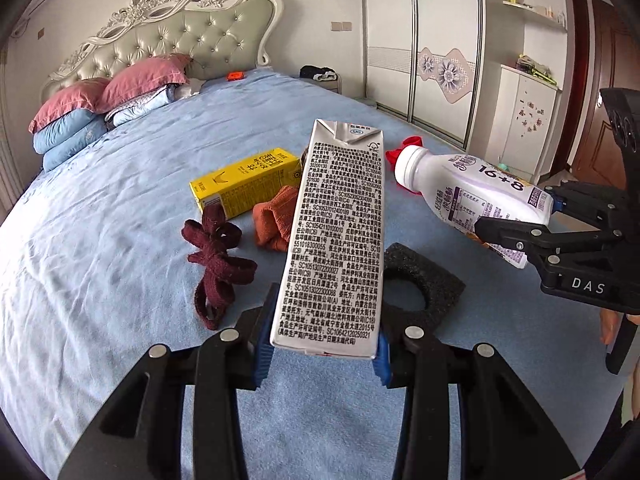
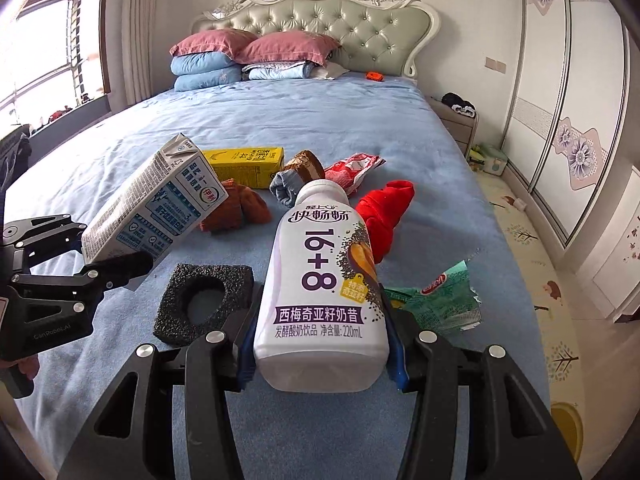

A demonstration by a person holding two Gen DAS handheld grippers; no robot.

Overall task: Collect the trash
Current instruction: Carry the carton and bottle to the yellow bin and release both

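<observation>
The left gripper [image 1: 322, 356] is raised above the blue bedspread [image 1: 120, 240], clamped on a silver rectangular milk carton [image 1: 336, 236]. The right gripper [image 2: 322, 360], level beside it, grips a white plastic yogurt-drink bottle [image 2: 322, 292]; its cap appears missing. A yellow cardboard carton [image 2: 248, 166] lies on the bed.

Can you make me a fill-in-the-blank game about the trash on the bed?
1. The left gripper is shut on a milk ____.
2. The right gripper is shut on a white yogurt drink ____.
3. The box lying on the blue bed is ____ in color.
4. The black foam block has a ____ in its middle.

Missing words: carton, bottle, yellow, hole
</observation>
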